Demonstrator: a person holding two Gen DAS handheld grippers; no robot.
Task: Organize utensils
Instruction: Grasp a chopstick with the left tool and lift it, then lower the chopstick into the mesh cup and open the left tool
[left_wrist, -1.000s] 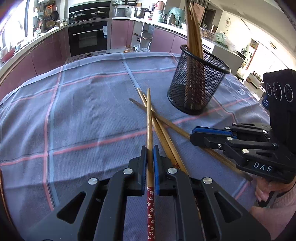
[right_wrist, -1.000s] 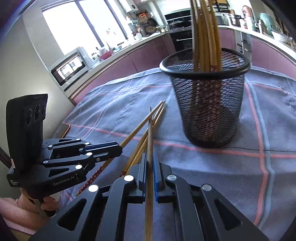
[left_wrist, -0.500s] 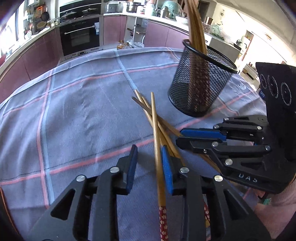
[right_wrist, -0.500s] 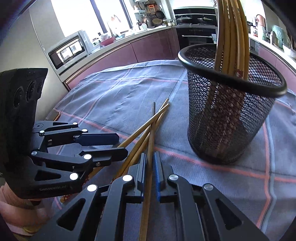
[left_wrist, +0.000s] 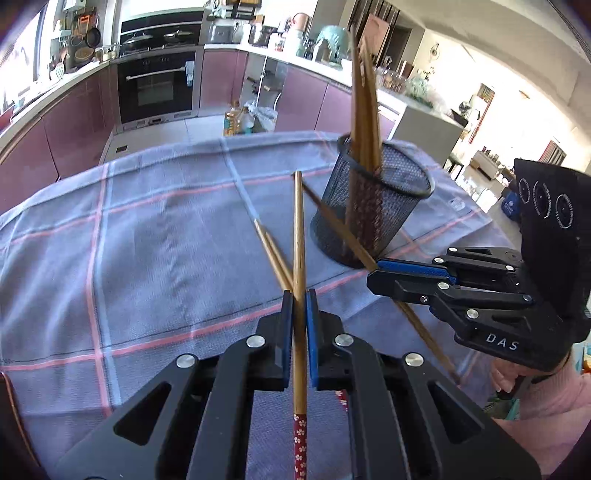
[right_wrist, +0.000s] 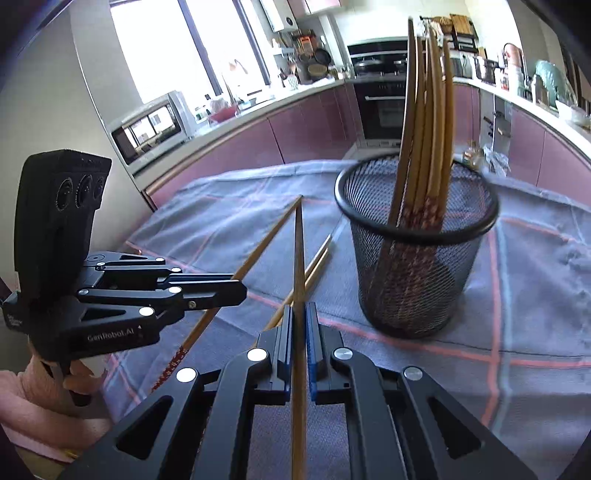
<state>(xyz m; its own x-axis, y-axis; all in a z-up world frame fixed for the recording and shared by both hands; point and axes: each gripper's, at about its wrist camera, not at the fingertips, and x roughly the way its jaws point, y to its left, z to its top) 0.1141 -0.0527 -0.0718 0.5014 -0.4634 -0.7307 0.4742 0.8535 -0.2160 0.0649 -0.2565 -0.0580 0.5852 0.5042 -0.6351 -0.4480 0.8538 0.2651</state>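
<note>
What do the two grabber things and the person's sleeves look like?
Both are black plastic. The left gripper and the right gripper have blue pads and round silver screws. One side says "DAS", the other "GenRobot.AI". Each carries a black block with three round dials. The sleeves are pink.

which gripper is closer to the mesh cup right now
Right. The right gripper sits just beside the mesh cup; the left gripper is further off, beyond the right one.
</note>
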